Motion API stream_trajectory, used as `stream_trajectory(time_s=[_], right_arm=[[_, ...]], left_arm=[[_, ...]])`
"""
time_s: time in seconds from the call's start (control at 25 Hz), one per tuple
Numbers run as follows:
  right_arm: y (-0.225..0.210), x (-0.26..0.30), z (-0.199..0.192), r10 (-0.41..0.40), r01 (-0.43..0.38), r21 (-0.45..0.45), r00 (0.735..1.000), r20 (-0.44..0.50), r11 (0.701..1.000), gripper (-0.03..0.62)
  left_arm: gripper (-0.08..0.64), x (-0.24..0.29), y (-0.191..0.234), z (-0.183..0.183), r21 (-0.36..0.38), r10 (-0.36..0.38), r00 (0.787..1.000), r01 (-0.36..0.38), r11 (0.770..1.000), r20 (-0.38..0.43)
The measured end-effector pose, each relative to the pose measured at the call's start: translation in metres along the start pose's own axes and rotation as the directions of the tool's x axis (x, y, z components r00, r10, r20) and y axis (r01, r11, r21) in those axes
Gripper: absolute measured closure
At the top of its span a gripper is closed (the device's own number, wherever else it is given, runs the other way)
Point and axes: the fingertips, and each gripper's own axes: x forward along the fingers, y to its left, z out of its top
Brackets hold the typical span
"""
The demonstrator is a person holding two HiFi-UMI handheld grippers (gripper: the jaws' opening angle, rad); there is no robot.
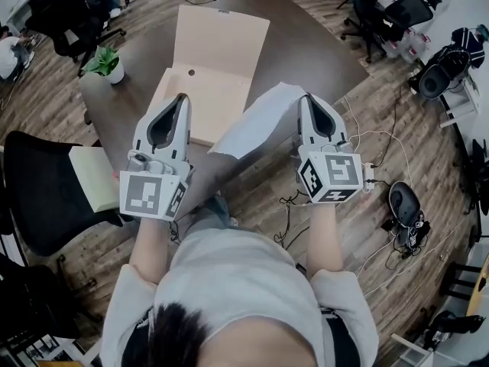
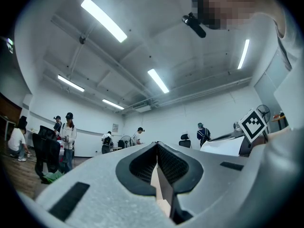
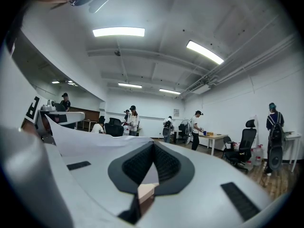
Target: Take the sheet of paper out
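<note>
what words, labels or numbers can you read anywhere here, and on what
No text here can be read.
On the marker cubes: black-and-white square patterns only, no letters.
On the wall sign: too small to read.
On the sheet of paper: nothing, the side shown is blank.
On the cardboard box: no print visible.

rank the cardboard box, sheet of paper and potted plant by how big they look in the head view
1. cardboard box
2. sheet of paper, held up nearer the camera, so its true size is unsure
3. potted plant
</note>
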Motion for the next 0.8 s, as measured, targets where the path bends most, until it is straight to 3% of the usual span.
stream_trajectory(time_s=[0.8], right_arm=[[0.0054, 0.0009, 0.0055, 0.001, -0.001, -0.002, 1.000, 0.016, 1.000, 0.578]], left_arm=[[0.551, -0.0003, 0.0029, 0.0015, 0.004, -0.010, 1.000, 0.010, 1.000, 0.000]])
